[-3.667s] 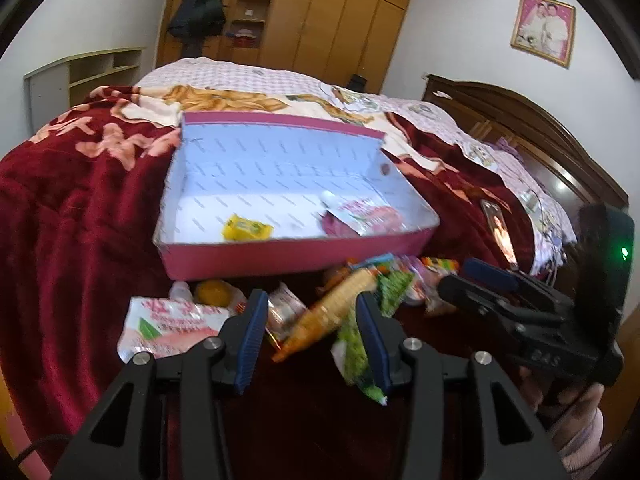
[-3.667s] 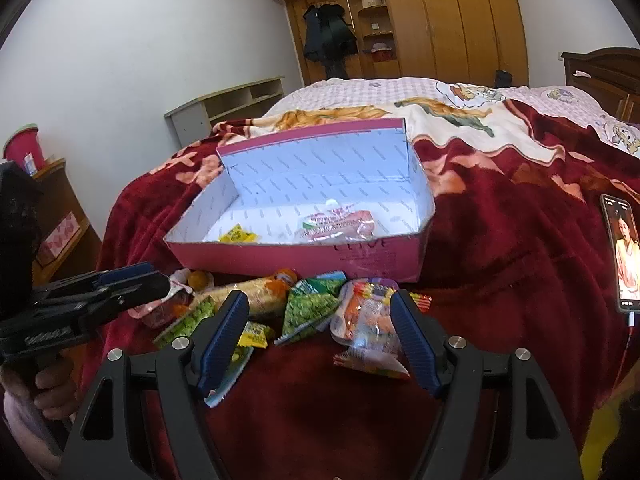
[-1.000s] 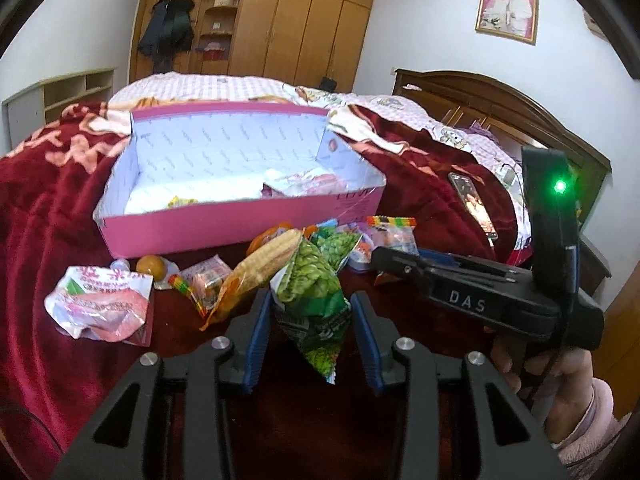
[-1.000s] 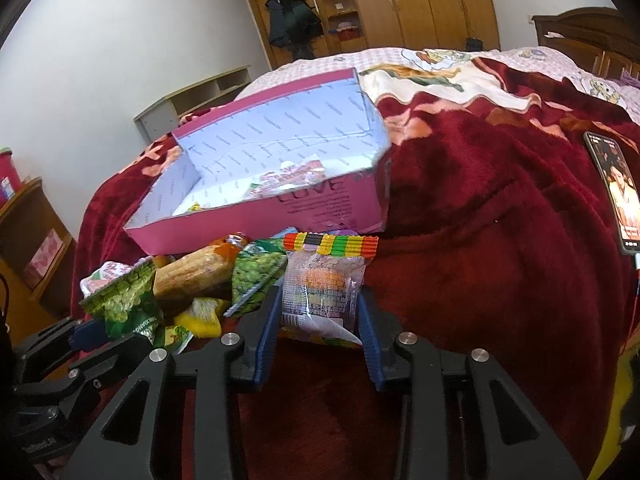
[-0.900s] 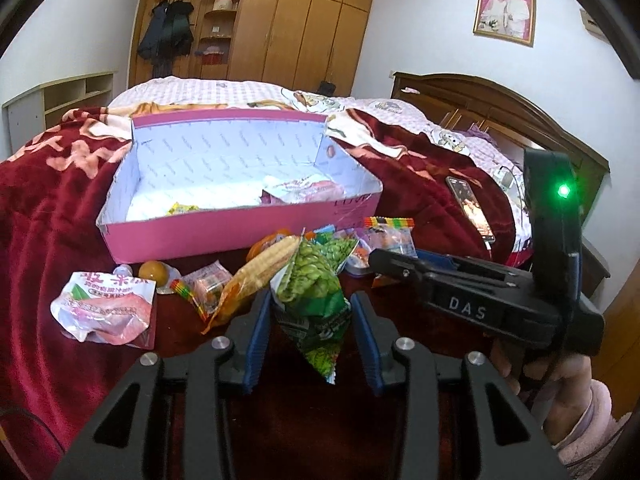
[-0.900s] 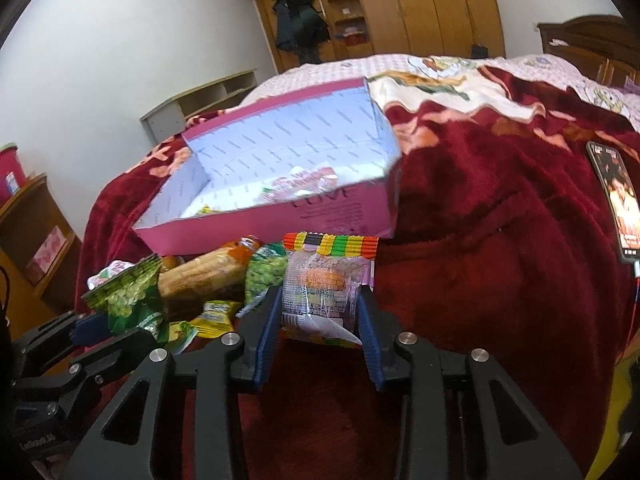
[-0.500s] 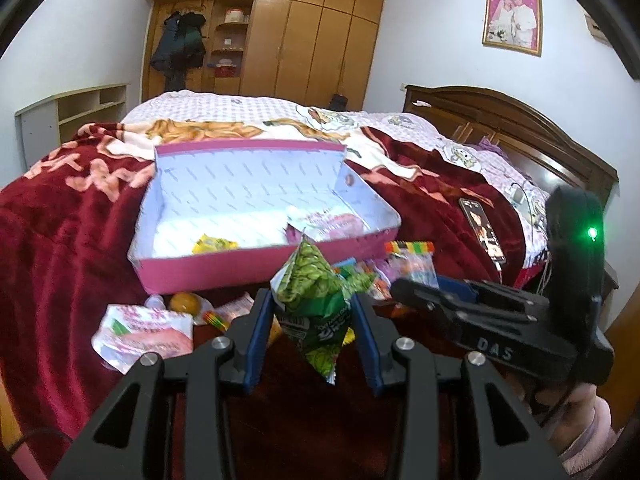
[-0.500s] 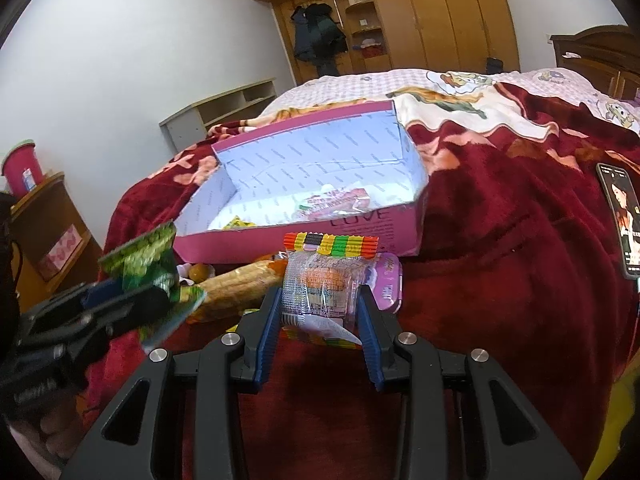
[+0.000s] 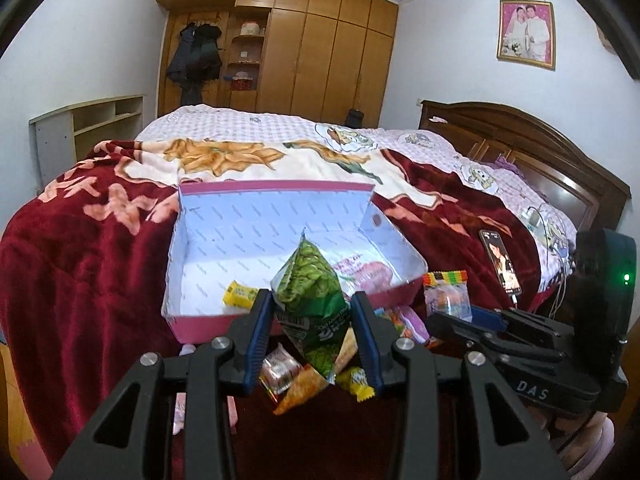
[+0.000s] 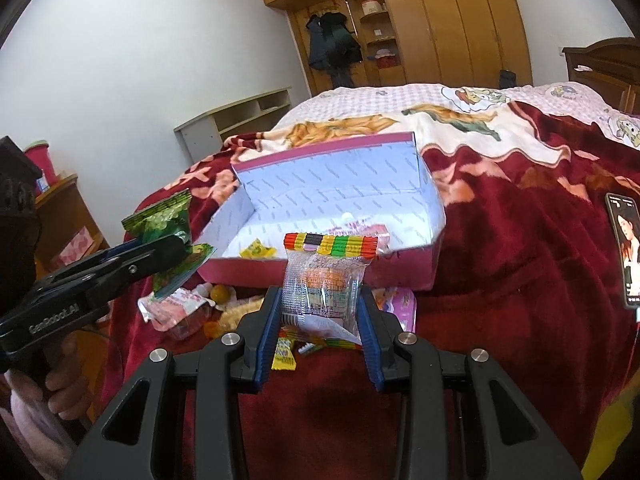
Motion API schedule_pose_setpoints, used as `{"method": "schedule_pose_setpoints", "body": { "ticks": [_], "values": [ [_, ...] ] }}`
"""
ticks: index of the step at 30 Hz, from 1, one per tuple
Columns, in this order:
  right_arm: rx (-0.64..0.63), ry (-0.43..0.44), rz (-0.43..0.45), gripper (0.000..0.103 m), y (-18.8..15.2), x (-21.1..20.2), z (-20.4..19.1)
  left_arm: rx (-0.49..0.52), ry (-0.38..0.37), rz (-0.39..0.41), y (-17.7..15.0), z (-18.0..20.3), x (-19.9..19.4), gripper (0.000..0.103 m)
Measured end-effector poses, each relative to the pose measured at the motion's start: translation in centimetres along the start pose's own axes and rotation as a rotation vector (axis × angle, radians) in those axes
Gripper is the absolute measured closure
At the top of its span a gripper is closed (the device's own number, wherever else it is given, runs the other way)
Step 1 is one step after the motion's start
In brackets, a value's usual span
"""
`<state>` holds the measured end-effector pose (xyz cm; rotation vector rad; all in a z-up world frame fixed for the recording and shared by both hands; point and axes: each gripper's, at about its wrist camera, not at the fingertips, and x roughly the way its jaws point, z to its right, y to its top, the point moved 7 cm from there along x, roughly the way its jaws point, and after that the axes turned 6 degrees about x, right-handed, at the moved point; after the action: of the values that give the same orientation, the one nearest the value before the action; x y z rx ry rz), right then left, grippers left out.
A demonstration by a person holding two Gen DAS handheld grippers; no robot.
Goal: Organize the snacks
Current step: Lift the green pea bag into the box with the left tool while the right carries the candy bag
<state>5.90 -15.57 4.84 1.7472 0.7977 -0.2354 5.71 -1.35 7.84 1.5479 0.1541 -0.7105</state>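
Note:
A pink box point(image 9: 208, 322) point(image 10: 400, 272) with a white inside lies open on the red blanket. Inside it are a yellow candy point(image 9: 239, 295) point(image 10: 258, 249) and a pink-white packet point(image 9: 362, 270). My left gripper point(image 9: 312, 322) point(image 10: 168, 248) is shut on a green pea snack bag point(image 9: 310, 280) point(image 10: 160, 216), held in the air before the box's near wall. My right gripper point(image 10: 320, 312) point(image 9: 452, 316) is shut on a clear packet with a rainbow-striped top point(image 10: 324, 276) point(image 9: 446, 292), also lifted, to the right of the left one.
Loose snacks point(image 9: 296, 376) point(image 10: 188, 312) lie on the blanket in front of the box, among them a yellow candy point(image 10: 285, 354) and a pink tin point(image 10: 400, 304). A phone point(image 9: 500, 262) point(image 10: 626, 248) rests on the bed at right. A wooden headboard point(image 9: 540, 160) stands beyond it.
Both grippers have risen with their packets off the snack pile, toward the box. The box's inside shows more fully from above.

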Motion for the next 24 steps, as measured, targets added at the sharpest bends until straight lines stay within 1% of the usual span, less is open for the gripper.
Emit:
{"method": "schedule_pose_setpoints", "body": {
  "ticks": [11,24],
  "values": [
    [-0.020,-0.005,0.017,0.065,2.0,0.2,-0.3,-0.019,0.036,0.028,1.9,-1.9,0.8,0.061],
    [-0.041,-0.004,0.033,0.065,3.6,0.9,-0.9,-0.042,0.061,0.033,2.7,-3.3,2.5,0.061]
  ]
}}
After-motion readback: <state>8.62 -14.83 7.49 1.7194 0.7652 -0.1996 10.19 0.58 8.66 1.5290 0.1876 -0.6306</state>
